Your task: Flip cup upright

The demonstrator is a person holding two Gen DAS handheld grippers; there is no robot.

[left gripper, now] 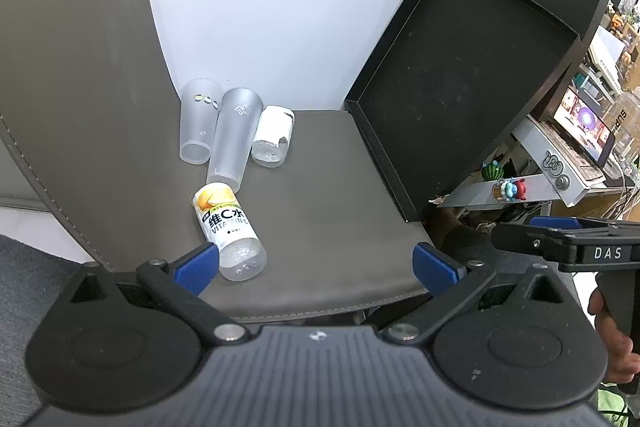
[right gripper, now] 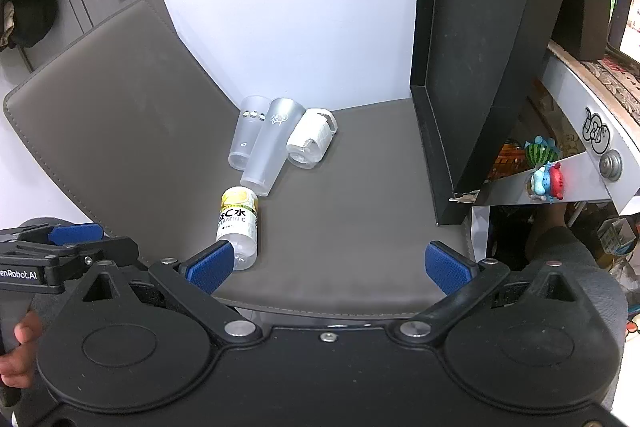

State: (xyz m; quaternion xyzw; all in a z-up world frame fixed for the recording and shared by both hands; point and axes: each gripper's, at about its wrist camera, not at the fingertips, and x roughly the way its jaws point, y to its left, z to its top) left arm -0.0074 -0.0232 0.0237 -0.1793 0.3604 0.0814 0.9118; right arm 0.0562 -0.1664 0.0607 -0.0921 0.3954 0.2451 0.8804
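Three clear plastic cups lie on their sides on the grey mat (left gripper: 320,227): a frosted cup (left gripper: 198,121) at left, a taller frosted cup (left gripper: 234,139) in the middle, and a short cup with a white sleeve (left gripper: 274,139) at right. They also show in the right wrist view: the left cup (right gripper: 246,137), the middle cup (right gripper: 270,147), the sleeved cup (right gripper: 312,139). My left gripper (left gripper: 316,263) is open and empty, well short of the cups. My right gripper (right gripper: 330,263) is open and empty, also short of them.
A vitamin C bottle (left gripper: 228,223) lies on its side in front of the cups, close to my left gripper's left fingertip; it also shows in the right wrist view (right gripper: 239,223). A black tray (left gripper: 460,87) leans at the right. A shelf with small toys (right gripper: 544,167) is beyond the mat's right edge.
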